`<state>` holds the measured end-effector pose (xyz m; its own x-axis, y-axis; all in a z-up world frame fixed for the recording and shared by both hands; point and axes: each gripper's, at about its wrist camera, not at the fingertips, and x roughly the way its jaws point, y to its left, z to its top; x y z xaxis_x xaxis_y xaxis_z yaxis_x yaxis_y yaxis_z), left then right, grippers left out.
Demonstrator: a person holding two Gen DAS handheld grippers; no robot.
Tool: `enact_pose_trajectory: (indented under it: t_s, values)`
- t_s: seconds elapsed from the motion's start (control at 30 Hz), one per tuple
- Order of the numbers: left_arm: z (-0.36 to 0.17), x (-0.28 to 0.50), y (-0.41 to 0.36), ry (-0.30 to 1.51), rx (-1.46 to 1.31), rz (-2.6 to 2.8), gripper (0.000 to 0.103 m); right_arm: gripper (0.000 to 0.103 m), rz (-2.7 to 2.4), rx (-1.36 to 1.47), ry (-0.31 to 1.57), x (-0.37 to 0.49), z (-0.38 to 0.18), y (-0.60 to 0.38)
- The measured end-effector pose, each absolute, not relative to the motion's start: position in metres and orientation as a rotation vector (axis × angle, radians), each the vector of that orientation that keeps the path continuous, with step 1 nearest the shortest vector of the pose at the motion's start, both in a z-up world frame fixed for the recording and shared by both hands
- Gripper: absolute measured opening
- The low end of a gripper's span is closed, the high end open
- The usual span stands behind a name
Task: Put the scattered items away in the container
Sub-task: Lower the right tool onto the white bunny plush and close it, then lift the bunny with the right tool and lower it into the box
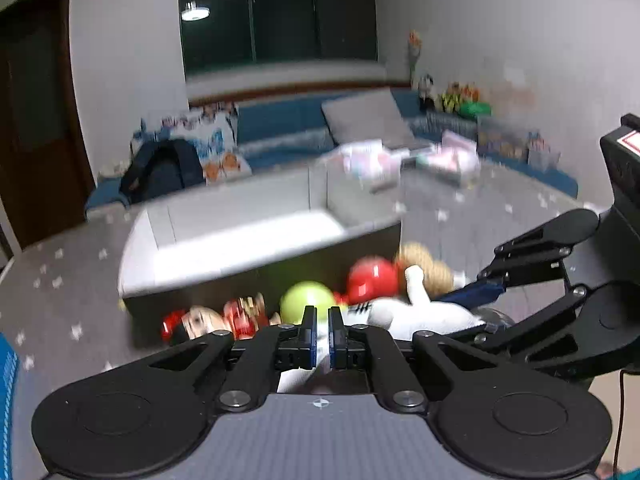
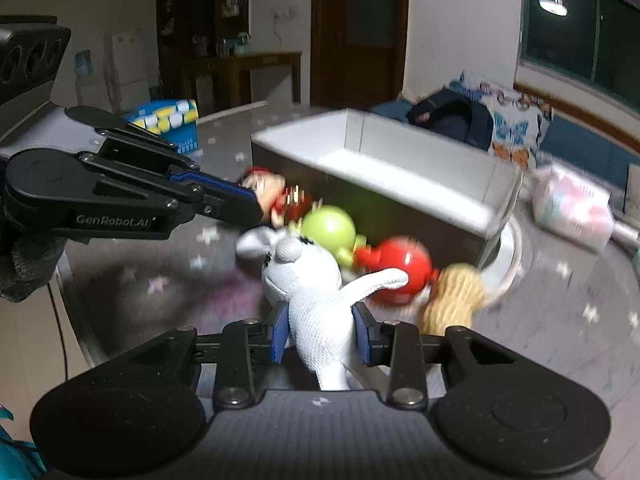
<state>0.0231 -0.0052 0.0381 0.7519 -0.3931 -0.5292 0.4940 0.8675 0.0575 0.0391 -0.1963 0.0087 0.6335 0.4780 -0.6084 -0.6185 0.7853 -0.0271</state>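
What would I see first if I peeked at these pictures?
Probably the white plush toy, squeezed between the blue pads of the right gripper at the front. Just behind it lie a bright red ball-shaped toy and a green one, right against the dark side of the open white-lined box. The left gripper reaches in from the left, shut, its tip at a small red-capped figure.

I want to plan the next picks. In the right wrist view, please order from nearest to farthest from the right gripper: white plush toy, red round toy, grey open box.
1. White plush toy, between the right gripper's pads.
2. Red round toy, right of it.
3. Grey open box, behind.
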Motion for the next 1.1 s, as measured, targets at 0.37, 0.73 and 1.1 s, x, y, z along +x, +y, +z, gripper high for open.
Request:
enact_pose_trajectory:
  t_s: [0.37,0.73,1.1]
  values:
    - [0.032,0.02,0.005,0.534,0.215,-0.508,0.014,0.031,0.669,-0.253,0.57,0.039,0.033,-0.201]
    - [0.003,0.023,-0.014,0.55,0.399,-0.453,0.022,0.03,0.694,-0.252,0.572,0.029,0.034,-0.203]
    - [0.045,0.033,0.002,0.466,0.224,-0.447,0.007,0.03,0.694,-0.291,0.485,0.03,0.064,-0.204]
